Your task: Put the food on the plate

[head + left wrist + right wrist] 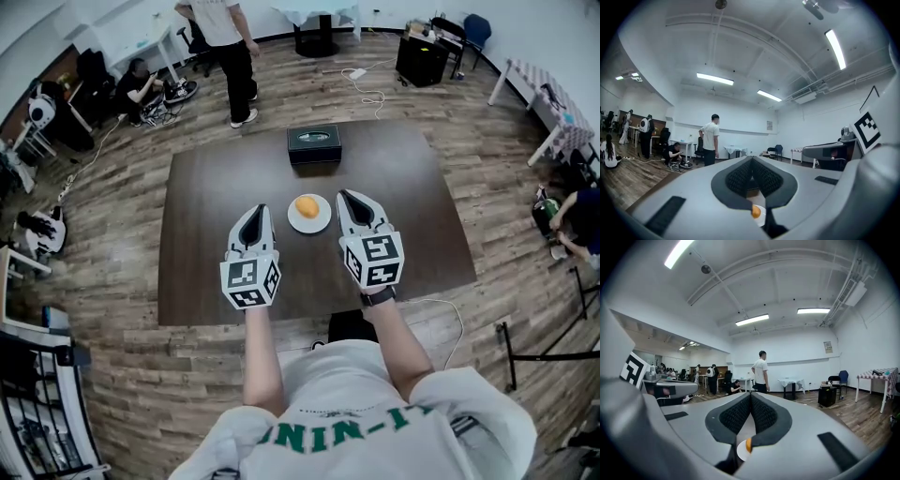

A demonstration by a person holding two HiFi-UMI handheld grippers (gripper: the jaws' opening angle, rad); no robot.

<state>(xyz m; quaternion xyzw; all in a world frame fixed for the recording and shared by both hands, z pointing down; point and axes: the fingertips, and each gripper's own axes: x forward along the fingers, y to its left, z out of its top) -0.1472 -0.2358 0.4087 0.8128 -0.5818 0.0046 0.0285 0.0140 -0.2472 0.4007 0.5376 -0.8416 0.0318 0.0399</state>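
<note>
With the food (307, 206) on the plate (294, 224), we should draw the left tongs (255, 212) and right tongs (346, 196), both clenched and empty, straight back without nudging its rim.

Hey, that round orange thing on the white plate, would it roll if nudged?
Probably yes: the orange food looks rounded, so a nudge could roll it. The plate looks shallow, so its rim may not stop it. It looks small, so likely light.
</note>
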